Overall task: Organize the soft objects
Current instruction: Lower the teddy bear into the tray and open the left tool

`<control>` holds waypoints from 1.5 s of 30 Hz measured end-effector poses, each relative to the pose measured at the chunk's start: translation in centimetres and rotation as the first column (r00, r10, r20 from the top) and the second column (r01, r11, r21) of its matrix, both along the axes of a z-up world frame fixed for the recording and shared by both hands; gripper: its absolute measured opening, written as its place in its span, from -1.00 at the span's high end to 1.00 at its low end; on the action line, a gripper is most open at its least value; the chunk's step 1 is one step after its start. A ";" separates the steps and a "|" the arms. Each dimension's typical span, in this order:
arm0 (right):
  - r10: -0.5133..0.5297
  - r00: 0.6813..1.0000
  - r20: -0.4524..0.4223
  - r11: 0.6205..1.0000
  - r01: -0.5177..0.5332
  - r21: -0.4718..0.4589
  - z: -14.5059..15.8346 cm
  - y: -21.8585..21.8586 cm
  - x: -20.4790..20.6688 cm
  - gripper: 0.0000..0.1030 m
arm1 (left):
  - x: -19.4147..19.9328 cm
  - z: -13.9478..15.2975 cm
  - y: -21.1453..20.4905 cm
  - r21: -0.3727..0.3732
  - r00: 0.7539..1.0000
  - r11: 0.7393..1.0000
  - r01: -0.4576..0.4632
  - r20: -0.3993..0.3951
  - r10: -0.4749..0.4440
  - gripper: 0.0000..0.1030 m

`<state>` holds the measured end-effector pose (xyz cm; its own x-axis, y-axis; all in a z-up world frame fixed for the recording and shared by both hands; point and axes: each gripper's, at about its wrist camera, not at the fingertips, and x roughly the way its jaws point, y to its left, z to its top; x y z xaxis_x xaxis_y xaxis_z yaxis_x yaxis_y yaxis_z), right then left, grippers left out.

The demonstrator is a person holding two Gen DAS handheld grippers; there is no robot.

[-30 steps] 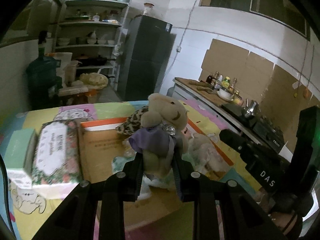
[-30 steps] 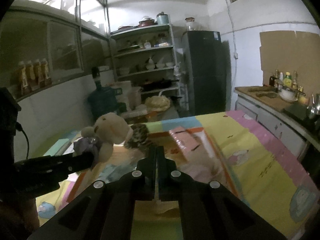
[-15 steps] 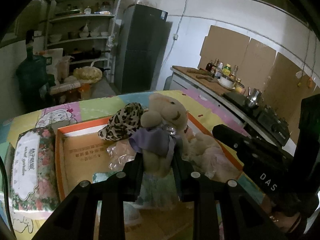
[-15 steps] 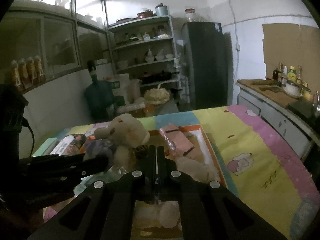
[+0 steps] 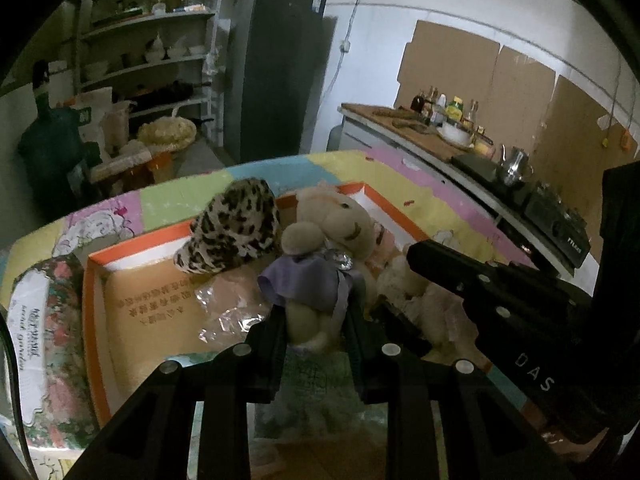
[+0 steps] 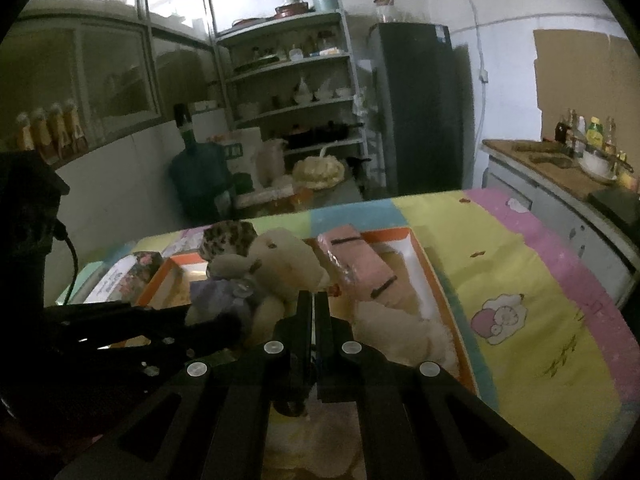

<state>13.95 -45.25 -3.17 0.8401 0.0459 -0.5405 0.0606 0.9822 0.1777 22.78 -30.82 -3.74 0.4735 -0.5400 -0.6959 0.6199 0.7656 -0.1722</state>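
Note:
A beige teddy bear (image 5: 340,228) in a purple dress hangs upright over an orange-rimmed cardboard box (image 5: 93,280), and my left gripper (image 5: 316,320) is shut on its lower body. A leopard-print soft piece (image 5: 236,228) leans in the box just behind the bear. To the bear's right a cream fluffy plush (image 6: 400,332) lies in the box, with a pink wrapped pack (image 6: 360,264) propped on the far rim. My right gripper (image 6: 314,300) is shut with nothing in it and hovers over the box between the teddy bear (image 6: 288,264) and the cream plush.
A floral tissue pack (image 5: 36,320) lies just left of the box. Crumpled clear plastic (image 5: 228,312) sits on the box floor. The box rests on a pastel patchwork cover (image 6: 540,300). A counter with bottles and a stove runs along the right; shelves and a dark fridge stand behind.
Both grippers have come forward and down toward the box. The bear, still held by the left gripper, now hangs lower over the box. The right gripper has closed in beside the bear.

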 end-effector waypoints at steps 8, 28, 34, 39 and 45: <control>0.011 0.999 -0.043 1.000 -0.011 0.014 -0.9 -0.2 0.7 0.96 | 0.5 -1.0 -0.5 0.017 1.000 1.000 0.004 -0.022 -0.004 0.47; 0.015 0.999 -0.030 0.998 -0.013 0.067 -0.8 -0.6 0.1 0.50 | -0.3 0.3 0.6 -0.027 0.999 0.999 -0.034 0.018 0.035 -0.16; 0.008 1.000 -0.017 0.998 -0.007 0.069 -0.4 -0.4 -0.5 0.34 | -0.8 0.9 1.2 -0.036 0.998 0.998 -0.049 0.034 0.051 -0.17; 0.005 1.000 0.003 0.998 -0.005 0.069 0.2 -0.1 -1.3 0.21 | -1.4 1.4 2.2 -0.041 0.996 0.996 -0.075 0.045 0.077 -0.17; 0.003 1.000 0.021 0.998 -0.005 0.061 1.0 0.5 -2.2 0.10 | -2.0 1.8 3.4 -0.050 0.993 0.993 -0.110 0.047 0.112 -0.17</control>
<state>11.79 -44.71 -2.19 0.8508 0.0817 -0.5191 0.0525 0.9697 0.2387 20.80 -27.46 -1.89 0.5656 -0.5135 -0.6453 0.5400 0.8220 -0.1808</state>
